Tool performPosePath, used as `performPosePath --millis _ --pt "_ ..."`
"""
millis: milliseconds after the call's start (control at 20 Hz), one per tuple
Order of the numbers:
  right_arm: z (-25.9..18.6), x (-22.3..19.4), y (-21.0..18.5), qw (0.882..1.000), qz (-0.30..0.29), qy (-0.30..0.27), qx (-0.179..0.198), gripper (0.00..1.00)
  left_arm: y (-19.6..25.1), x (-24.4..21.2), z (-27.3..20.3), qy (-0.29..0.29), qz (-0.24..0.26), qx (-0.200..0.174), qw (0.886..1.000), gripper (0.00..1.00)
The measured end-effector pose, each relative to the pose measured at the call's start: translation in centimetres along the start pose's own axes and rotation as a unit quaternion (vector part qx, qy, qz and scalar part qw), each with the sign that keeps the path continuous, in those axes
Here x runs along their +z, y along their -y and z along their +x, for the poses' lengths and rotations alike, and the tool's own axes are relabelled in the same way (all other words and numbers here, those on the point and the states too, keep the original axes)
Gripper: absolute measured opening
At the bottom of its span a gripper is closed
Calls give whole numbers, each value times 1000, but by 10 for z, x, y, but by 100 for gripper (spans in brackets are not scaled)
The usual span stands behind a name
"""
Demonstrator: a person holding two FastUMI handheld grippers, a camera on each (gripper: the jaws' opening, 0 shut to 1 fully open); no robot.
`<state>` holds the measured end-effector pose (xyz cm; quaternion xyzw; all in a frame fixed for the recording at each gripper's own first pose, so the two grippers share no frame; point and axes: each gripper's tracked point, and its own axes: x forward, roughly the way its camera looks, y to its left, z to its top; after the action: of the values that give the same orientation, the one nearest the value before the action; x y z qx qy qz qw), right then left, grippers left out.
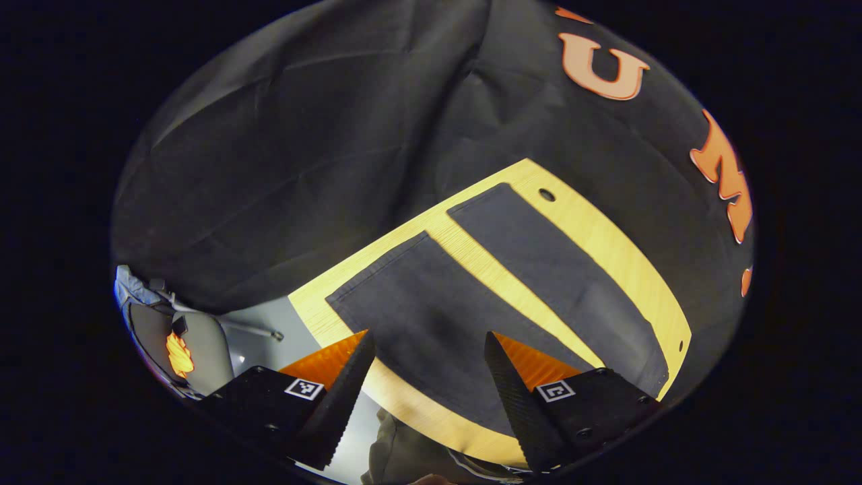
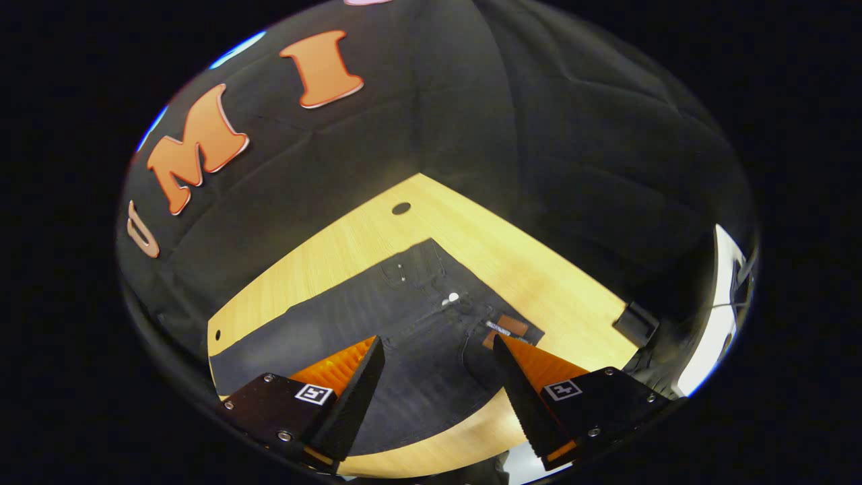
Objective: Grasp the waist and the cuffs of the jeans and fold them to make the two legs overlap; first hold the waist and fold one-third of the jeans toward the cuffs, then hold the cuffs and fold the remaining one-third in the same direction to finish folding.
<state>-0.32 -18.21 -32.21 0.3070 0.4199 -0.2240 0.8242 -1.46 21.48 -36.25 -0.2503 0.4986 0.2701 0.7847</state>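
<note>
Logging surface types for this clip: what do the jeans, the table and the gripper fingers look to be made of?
Jeans: dark grey denim by the look, matte, with faded streaks, stitched seams and a metal button.
Table: light wood or wood-look laminate; fine straight grain, smooth, with a slight sheen.
Left gripper fingers: black, probably rubber or plastic, ridged gripping faces; orange ribbed plastic behind. Right gripper looks the same.

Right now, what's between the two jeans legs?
A bare strip of wooden table runs between the two legs of the jeans; nothing lies on it. That shows in the left gripper view.
</note>
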Motion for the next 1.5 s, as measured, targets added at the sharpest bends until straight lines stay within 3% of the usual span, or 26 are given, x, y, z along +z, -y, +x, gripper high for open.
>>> performPosePath --millis 150,500,700,1200,1300,1500 --pt "13 -17 9 998 25 -51 -11 98 7 20 7 -33 6 22 999 96" --pt "57 -67 43 985 71 -151 -51 98 -5 13 40 -116 -53 26 992 99" --pt "76 -82 53 977 104 -173 -66 96 -20 7 59 -143 -75 40 986 99" --pt "99 -89 52 969 87 -201 -111 96 -38 14 114 -184 -134 90 970 99" --pt "98 -90 54 967 87 -204 -123 96 -38 -1 115 -212 -142 102 961 98" --pt "92 -90 64 966 87 -203 -137 94 -37 7 121 -200 -131 103 966 99"
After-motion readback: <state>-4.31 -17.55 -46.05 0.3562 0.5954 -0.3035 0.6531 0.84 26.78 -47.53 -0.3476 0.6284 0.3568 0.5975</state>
